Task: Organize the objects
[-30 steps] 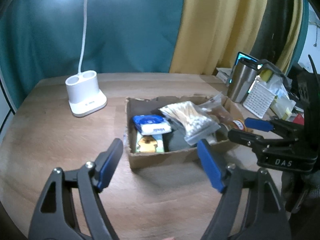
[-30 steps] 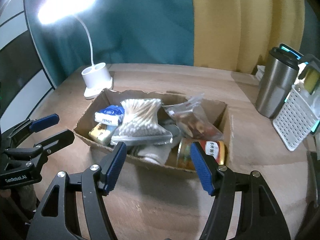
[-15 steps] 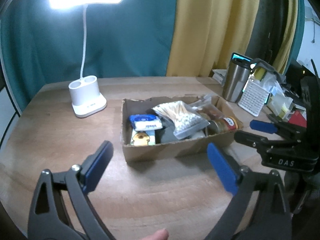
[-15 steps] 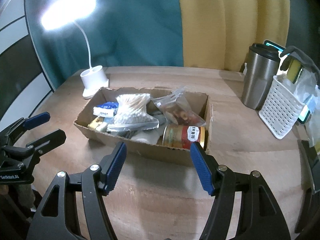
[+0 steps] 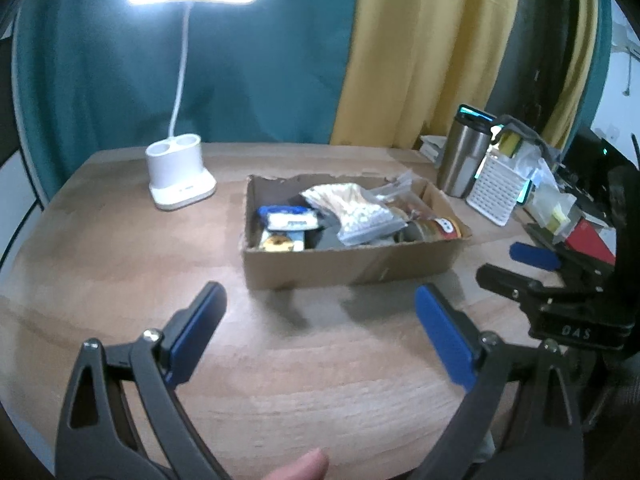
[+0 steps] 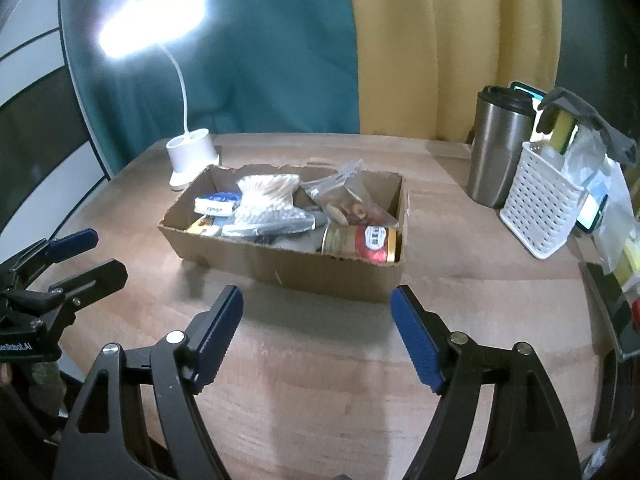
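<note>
Shallow corrugated cardboard box (image 6: 294, 268) at tabletop (image 6: 320, 380) centre, holding a crinkly bag of cotton swabs (image 6: 266, 200), a clear bag of nuts (image 6: 350, 204), a smooth red tin (image 6: 360, 240) and a tissue pack (image 6: 216, 204). Left gripper (image 5: 316, 320) and right gripper (image 6: 316, 320) at 6 o'clock, jaws spread, pinching nothing. Fits packing or unpacking. Best lifting soft bags by their edges.
</note>
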A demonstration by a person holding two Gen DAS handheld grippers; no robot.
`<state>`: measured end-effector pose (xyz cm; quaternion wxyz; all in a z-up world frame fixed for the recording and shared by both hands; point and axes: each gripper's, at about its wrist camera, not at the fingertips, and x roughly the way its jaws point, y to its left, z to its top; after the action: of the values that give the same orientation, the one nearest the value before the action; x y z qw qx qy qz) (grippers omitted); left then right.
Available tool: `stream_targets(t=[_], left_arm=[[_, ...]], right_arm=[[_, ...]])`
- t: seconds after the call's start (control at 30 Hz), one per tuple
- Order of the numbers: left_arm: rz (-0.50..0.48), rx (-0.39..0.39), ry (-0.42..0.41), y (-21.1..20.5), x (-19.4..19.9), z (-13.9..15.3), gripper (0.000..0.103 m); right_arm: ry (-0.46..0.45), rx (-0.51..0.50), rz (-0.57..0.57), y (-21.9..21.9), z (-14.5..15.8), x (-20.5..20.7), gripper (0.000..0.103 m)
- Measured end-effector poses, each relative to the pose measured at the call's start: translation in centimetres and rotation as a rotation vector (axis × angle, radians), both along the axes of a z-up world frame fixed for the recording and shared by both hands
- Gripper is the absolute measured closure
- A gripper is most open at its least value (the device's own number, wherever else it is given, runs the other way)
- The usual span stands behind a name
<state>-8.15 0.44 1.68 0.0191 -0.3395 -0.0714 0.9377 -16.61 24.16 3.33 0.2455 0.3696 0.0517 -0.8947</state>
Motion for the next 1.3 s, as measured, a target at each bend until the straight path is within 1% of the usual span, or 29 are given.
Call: stream_targets(t=[0.1,0.27,0.4,0.47,0.6,1.3], left_arm=[[0.018,0.003,0.003,-0.3,0.7,-0.1,0.006],[0.016,0.016,-0.010,-0.1,1.4,-0.6,0.006],[0.010,0.013,-0.008,0.3,1.6,-0.6,0.006],[0.014,-0.002,-0.001,0.5,1.7,-0.5,0.006],[0.019,-0.021,0.006,0.7,1.7,-0.4,0.006],[0.007,-0.027,-0.015,0.7,0.8,-0.7,0.006]], right_arm=[[0.003,-0.003,-0.006,0.2,-0.1,0.8,0.024],[0.000,0.006,-0.003,0.5,-0.5,1.8,0.024],[0.001,0.007,-0.006,0.9,-0.7,2.1,0.024],[0.002,0.005,-0.010,1.2,-0.7,2.2,0.024],[-0.006,0.008,-0.013,1.4,-1.0,2.1,0.024],[-0.023,0.006,-0.011,1.1,-1.3,1.5,0.024]])
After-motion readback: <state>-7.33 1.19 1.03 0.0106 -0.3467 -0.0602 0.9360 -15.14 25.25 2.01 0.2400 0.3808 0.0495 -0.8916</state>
